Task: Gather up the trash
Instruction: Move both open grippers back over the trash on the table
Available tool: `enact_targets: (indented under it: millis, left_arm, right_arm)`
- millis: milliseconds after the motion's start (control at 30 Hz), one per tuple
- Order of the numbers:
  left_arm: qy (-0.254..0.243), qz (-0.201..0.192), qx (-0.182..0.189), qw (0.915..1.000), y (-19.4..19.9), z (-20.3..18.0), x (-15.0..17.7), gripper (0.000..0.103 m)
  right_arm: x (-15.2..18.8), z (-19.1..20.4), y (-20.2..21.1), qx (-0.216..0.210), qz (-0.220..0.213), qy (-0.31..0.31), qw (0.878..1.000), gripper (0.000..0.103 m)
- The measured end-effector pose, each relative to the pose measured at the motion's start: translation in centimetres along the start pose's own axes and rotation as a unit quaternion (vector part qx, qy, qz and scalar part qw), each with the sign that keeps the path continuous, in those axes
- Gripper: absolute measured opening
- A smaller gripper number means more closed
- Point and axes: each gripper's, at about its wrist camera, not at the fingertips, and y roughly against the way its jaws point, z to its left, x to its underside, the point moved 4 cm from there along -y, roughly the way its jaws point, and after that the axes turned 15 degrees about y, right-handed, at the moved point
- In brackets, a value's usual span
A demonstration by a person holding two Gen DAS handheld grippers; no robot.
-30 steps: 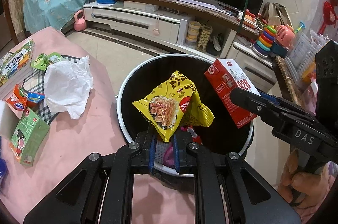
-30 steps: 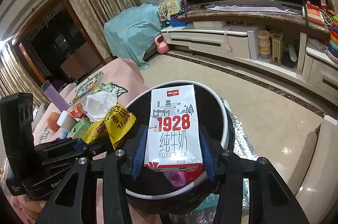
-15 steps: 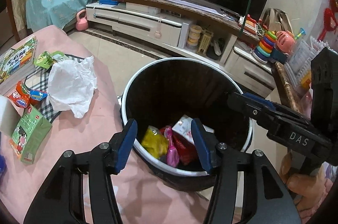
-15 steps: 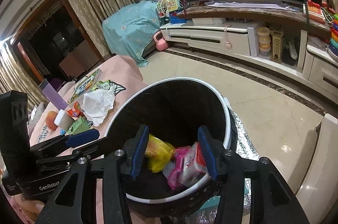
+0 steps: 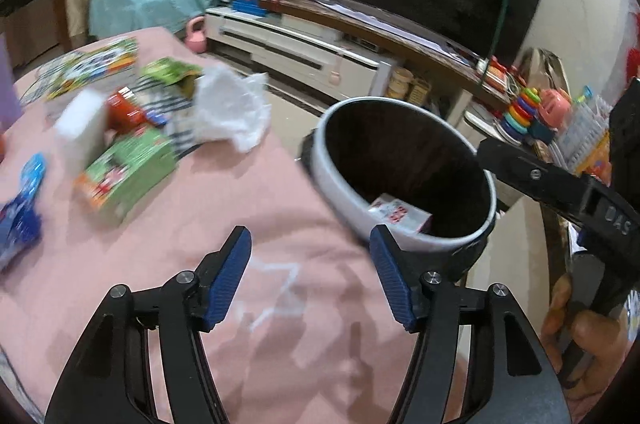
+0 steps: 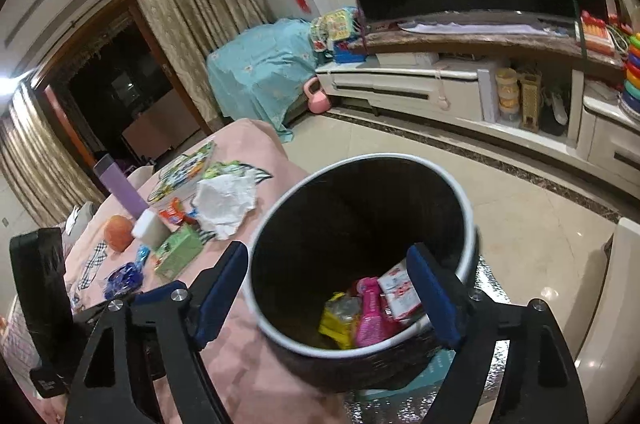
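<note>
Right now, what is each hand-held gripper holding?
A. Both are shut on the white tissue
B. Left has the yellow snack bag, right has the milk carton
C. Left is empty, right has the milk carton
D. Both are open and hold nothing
D: the left hand-held gripper and right hand-held gripper both show spread jaws with nothing between them, while the milk carton and yellow snack bag lie inside the trash bin.

The mouth of the trash bin [image 6: 362,264] is unobstructed from above; only its floor is taken up by discarded packets [image 6: 368,312]. Bare pink tablecloth [image 5: 256,224] is left just beside the bin's left rim. Farther left of the bin, passage is blocked by a green carton [image 5: 128,176], crumpled white paper [image 5: 230,108] and smaller wrappers [image 5: 128,108].
</note>
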Motion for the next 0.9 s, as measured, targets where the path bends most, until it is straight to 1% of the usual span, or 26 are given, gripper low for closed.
enact_targets:
  millis: [133, 233, 433, 600, 800, 900]
  left_arm:
    - [0.016, -0.006, -0.014, 0.9998, 1.2, 2.6, 0.7, 0.064]
    - [0.033, -0.011, -0.027, 0.999, 2.4, 5.3, 1.3, 0.064]
    - [0.067, -0.016, -0.043, 0.9967, 4.2, 9.6, 2.3, 0.064]
    - [0.085, -0.023, -0.053, 0.9947, 5.4, 12.1, 2.6, 0.064]
    - [0.105, -0.027, -0.066, 0.9919, 6.2, 14.8, 3.1, 0.064]
    - [0.111, -0.03, -0.075, 0.9906, 6.5, 16.0, 3.2, 0.064]
  right_arm:
    - [0.2, 3.5, -0.1, -0.019, -0.003, 0.021, 1.0, 0.086]
    - [0.3, 5.7, -0.4, -0.036, -0.001, 0.034, 0.999, 0.088]
    - [1.0, 9.0, -1.5, -0.059, 0.009, 0.046, 0.997, 0.088]
    - [1.9, 11.7, -2.8, -0.074, 0.024, 0.058, 0.995, 0.089]
    - [2.6, 13.7, -4.6, -0.076, 0.043, 0.07, 0.994, 0.089]
    - [2.7, 14.5, -5.2, -0.071, 0.045, 0.08, 0.993, 0.089]
